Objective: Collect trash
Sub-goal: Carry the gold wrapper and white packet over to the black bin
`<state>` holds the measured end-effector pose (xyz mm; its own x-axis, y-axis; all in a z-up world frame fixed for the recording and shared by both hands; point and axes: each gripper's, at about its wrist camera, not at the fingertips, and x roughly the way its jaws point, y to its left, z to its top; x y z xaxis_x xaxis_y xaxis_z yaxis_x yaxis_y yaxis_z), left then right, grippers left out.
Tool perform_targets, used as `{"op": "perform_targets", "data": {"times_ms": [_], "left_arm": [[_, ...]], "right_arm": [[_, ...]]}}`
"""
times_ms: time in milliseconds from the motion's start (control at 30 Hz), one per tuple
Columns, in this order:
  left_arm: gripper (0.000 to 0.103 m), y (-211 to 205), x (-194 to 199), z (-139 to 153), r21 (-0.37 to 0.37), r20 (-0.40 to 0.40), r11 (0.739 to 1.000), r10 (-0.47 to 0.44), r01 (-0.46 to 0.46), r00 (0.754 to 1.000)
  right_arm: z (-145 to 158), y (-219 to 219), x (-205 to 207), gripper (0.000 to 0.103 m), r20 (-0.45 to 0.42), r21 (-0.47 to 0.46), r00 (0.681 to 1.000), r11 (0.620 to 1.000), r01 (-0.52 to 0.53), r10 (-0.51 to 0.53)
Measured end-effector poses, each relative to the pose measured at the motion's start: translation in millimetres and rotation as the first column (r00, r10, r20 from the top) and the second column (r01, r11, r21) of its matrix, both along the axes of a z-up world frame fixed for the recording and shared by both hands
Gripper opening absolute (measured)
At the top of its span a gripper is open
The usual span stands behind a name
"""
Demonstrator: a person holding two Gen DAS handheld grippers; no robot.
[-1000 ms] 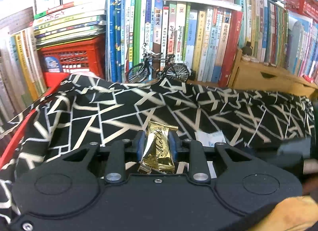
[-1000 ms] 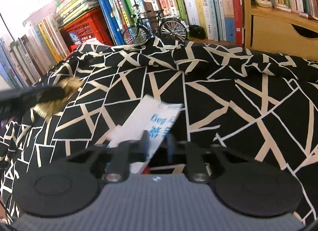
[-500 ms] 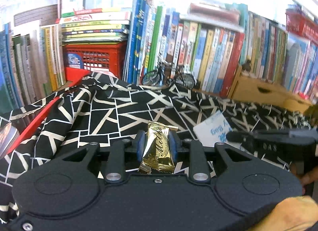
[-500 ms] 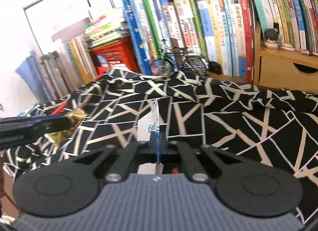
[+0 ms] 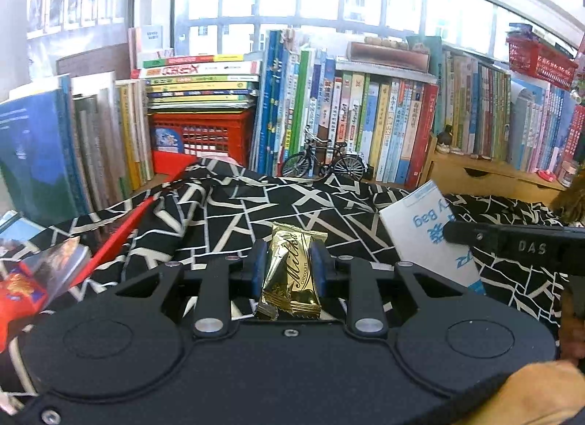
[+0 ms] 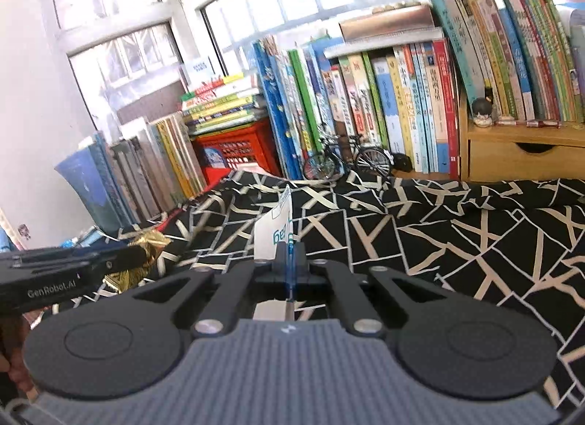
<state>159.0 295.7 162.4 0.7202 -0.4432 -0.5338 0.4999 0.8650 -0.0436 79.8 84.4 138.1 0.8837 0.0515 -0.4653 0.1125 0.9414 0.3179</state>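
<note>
Left gripper (image 5: 287,266) clamps gold chocolate wrapper (image 5: 290,275); right gripper (image 6: 290,255) pinches thin white paper bag (image 6: 276,233) edge-on — both held above the patterned cloth (image 5: 226,213). Risk: the bag's thin edge slips out if swung — no bin visible.

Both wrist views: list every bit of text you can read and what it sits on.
"Milka CHOCOLATE": gold wrapper in the left gripper.
"Bag": white packet, upside down.
"DAS": right gripper.
"GenRobot.AI": left gripper's side, in the right wrist view.
Book spines: too small to read.
</note>
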Motion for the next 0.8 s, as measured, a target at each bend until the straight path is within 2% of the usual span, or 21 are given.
{"op": "perform_targets", "data": {"times_ms": [167, 300, 433, 567, 700, 800], "left_arm": [[0.025, 42, -14, 10, -0.027, 0.017, 1.0, -0.016, 0.016, 1.0], [0.025, 79, -26, 19, -0.02, 0.049, 0.999, -0.04, 0.041, 0.998], [0.025, 121, -35, 24, -0.031, 0.059, 0.999, -0.014, 0.016, 0.998], [0.025, 162, -41, 22, -0.064, 0.03, 0.998, 0.02, -0.018, 0.999], [0.025, 193, -56, 20, -0.039, 0.041, 0.999, 0.013, -0.011, 0.999], [0.025, 216, -70, 16, -0.047, 0.035, 0.999, 0.028, -0.026, 0.999]], "right_arm": [[18, 31, -24, 0.003, 0.046, -0.001, 0.999, 1.0, 0.024, -0.024], [27, 58, -39, 0.004, 0.057, -0.008, 0.996, 0.998, 0.064, -0.064], [32, 85, -52, 0.004, 0.072, -0.019, 0.993, 0.995, 0.097, -0.095], [35, 113, -64, 0.004, 0.07, -0.05, 0.993, 0.993, 0.103, -0.099], [39, 137, -75, 0.004, 0.064, -0.045, 0.994, 0.995, 0.09, -0.087], [41, 156, -82, 0.004, 0.058, -0.065, 0.997, 0.996, 0.06, -0.056]]}}
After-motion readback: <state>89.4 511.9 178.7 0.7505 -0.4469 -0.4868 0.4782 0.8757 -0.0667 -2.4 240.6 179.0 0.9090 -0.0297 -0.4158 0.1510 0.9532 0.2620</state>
